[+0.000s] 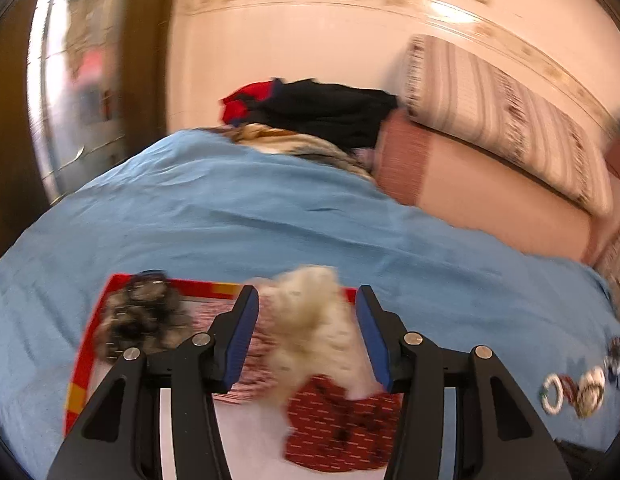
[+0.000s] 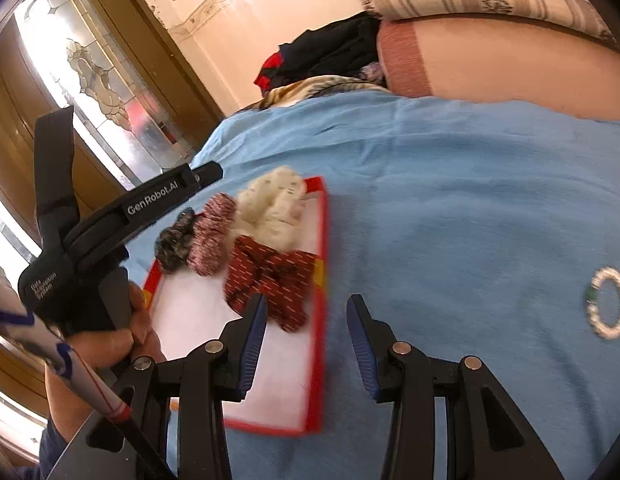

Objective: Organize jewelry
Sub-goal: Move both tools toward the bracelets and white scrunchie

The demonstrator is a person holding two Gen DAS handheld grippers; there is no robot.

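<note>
A red-rimmed white tray (image 1: 83, 364) (image 2: 318, 320) lies on the blue bedsheet. It holds a dark grey scrunchie (image 1: 143, 320) (image 2: 174, 242), a pink-white scrunchie (image 1: 255, 360) (image 2: 213, 236), a cream scrunchie (image 1: 310, 320) (image 2: 271, 208) and a red patterned scrunchie (image 1: 342, 428) (image 2: 271, 280). My left gripper (image 1: 307, 336) is open and empty over the tray. My right gripper (image 2: 305, 340) is open and empty over the tray's right rim. A white bead bracelet (image 2: 608, 304) (image 1: 552, 394) lies on the sheet at right, with other bracelets (image 1: 590, 390) beside it.
The blue sheet (image 1: 269, 216) covers the bed. Dark and red clothes (image 1: 310, 108) are piled at the back, next to a pink pillow (image 1: 482, 196) and a striped pillow (image 1: 502, 120). A glass door (image 2: 97, 80) stands at left. The left handheld device (image 2: 109, 216) shows in the right wrist view.
</note>
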